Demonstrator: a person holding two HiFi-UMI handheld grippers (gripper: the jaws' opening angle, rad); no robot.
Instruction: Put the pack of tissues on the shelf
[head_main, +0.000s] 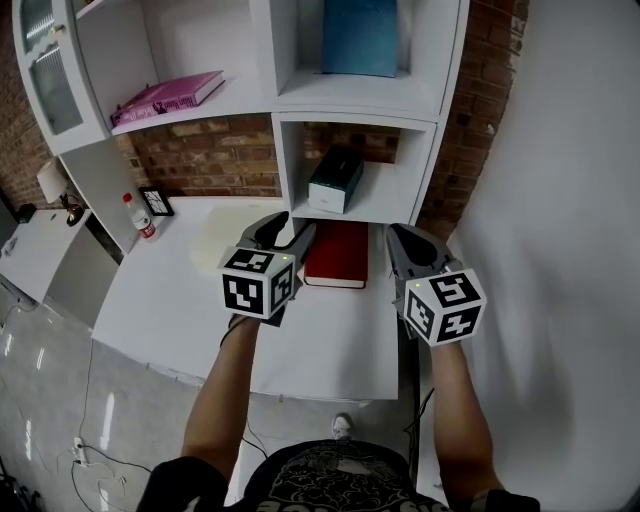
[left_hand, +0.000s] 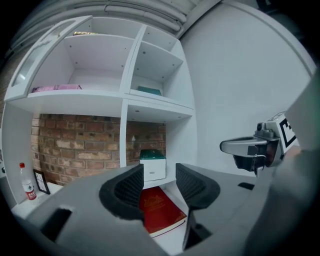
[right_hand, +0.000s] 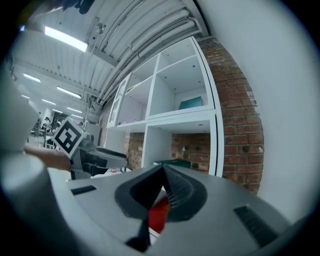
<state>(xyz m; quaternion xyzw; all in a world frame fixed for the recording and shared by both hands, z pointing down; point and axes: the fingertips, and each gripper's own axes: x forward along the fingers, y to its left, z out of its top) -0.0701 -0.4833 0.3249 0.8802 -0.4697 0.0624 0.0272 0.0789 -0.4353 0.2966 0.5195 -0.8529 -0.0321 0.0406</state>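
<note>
The pack of tissues (head_main: 335, 180), a white box with a dark green top, stands in the low cubby of the white shelf (head_main: 418, 110). In the left gripper view the pack of tissues (left_hand: 152, 164) is straight ahead, past the jaws. My left gripper (head_main: 283, 234) hovers over the table in front of that cubby. The left gripper (left_hand: 160, 181) is open, its jaws partly apart with nothing between them. My right gripper (head_main: 405, 240) is beside it at the table's right edge. In its own view the right gripper (right_hand: 163, 172) is shut and empty.
A red book (head_main: 337, 253) lies flat on the white table (head_main: 190, 290) just below the cubby. A pink book (head_main: 168, 97) and a blue box (head_main: 360, 38) sit on higher shelves. A bottle (head_main: 141, 217) and a small frame (head_main: 157, 201) stand at the left.
</note>
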